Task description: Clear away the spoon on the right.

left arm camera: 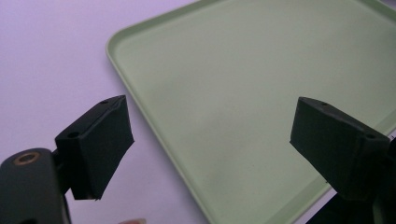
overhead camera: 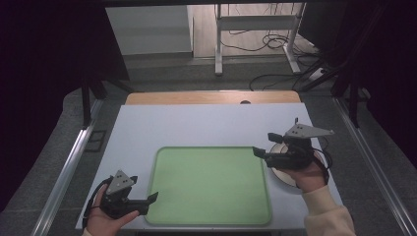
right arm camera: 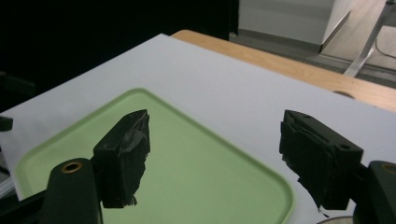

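Observation:
A light green tray (overhead camera: 211,184) lies empty on the white table top (overhead camera: 206,125), near its front edge. My left gripper (overhead camera: 150,198) is held low at the tray's front left corner, pointing right. In the left gripper view its jaws stand wide apart over the tray (left arm camera: 243,70) with nothing between them; my left gripper (left arm camera: 210,144) is open. My right gripper (overhead camera: 259,152) hovers at the tray's back right corner, pointing left. It is open too (right arm camera: 219,158), with only the tray (right arm camera: 196,154) and the table seen between its jaws.
A round pale plate-like object (overhead camera: 282,173) lies on the table under my right hand, right of the tray. A wooden strip (overhead camera: 211,97) borders the table's far edge. Beyond it are a white desk frame (overhead camera: 255,22) and cables on the floor.

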### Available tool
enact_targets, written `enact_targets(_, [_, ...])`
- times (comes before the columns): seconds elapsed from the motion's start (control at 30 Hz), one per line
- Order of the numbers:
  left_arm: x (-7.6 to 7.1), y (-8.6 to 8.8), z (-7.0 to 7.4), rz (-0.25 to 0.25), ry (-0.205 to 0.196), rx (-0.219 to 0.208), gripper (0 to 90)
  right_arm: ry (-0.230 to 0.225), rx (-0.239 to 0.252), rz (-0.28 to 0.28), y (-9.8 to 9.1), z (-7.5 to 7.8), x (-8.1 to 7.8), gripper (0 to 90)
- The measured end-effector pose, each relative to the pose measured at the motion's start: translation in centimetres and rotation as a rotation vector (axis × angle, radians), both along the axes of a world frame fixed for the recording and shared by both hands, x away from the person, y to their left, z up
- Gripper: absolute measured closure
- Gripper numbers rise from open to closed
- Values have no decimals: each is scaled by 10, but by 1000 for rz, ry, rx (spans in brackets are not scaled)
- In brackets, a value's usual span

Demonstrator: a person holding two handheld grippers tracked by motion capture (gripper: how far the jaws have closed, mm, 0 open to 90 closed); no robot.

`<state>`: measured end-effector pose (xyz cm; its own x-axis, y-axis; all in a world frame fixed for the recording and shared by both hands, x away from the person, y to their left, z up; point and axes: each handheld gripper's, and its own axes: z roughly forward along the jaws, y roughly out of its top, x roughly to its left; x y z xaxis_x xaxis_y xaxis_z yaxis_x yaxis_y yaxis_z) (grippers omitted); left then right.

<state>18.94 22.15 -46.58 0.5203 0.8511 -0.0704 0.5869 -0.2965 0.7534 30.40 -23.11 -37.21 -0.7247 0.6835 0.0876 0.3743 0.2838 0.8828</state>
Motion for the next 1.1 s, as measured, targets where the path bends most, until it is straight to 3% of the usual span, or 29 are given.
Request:
enact_targets(0.27, [4,-1,-1,-3,5,3,125,-23,37,-12,-7,9,16,243])
enact_targets(0.4, [5,0,-3,-4,6,9,126,-43,12,-17,-12,7,18,243])
enact_targets(0.7, [5,0,-5,6,11,14,127,-30,36,-66,-33,1,26,245])
enact_targets(1.1, [5,1,-7,8,16,18,127,-17,19,-112,-48,-5,38,247])
